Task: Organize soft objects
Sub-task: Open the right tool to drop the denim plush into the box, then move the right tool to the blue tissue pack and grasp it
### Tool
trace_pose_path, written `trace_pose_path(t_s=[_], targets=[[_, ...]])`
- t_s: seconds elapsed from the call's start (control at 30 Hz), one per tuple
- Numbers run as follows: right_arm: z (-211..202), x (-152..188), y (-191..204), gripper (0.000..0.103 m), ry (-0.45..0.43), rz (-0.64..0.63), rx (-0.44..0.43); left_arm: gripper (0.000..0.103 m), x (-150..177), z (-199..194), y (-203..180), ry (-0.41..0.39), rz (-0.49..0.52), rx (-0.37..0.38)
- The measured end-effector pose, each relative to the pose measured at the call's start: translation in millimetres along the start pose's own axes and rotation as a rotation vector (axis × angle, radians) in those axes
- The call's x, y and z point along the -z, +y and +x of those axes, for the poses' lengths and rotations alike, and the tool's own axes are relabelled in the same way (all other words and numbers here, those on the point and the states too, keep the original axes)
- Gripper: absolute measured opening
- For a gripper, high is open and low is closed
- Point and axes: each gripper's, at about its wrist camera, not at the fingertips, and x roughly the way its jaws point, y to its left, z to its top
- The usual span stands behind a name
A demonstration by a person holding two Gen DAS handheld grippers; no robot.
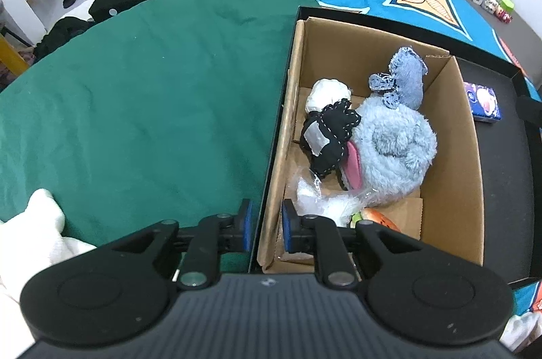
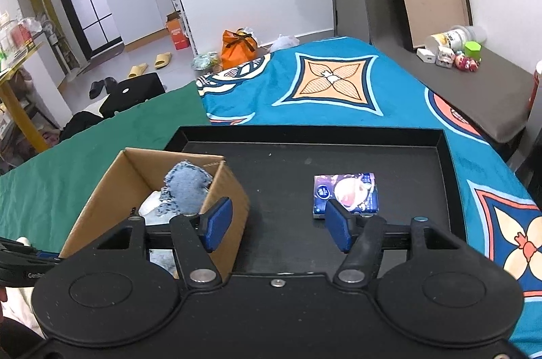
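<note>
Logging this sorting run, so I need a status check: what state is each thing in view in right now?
Cardboard box: open-topped, standing in the tray.
Blue plush: lying inside the box.
Black stitched toy: in the box, against the plush.
Tissue pack: flat on the tray, outside the box.
Black tray: on the bed.
Left claw: nearly shut, straddling the tray and box walls.
Right claw: open, empty.
</note>
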Motion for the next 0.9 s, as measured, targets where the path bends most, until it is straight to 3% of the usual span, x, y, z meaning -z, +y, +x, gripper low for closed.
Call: trace_pose_path(t_s=[0.17,0.3,0.53,0.7,0.9], targets=[[5,-1,-9,0.069,0.010,0.001,-0.007,0.022,-2,1,-5,0.010,-0.006,-0.038],[10,-5,-15,0.075,0.005,-0.004,-0.018,0.033,-4,4,-9,0.018,-0.004,-0.068],[21,-11,-29,0.097,-0.004,0.013,-0.027,0.055,-12,8,-21,0.029,0.016,-0.153],[37,-7,-40,0.103,0.010,0.029,-0.034,0.068,-17,10,-32,0.027,0.041,-0.206],[57,6,-54,0.103,0.030,0.074,-0.034,0.071,-23,16,-42,0.040,0.064,-0.259]])
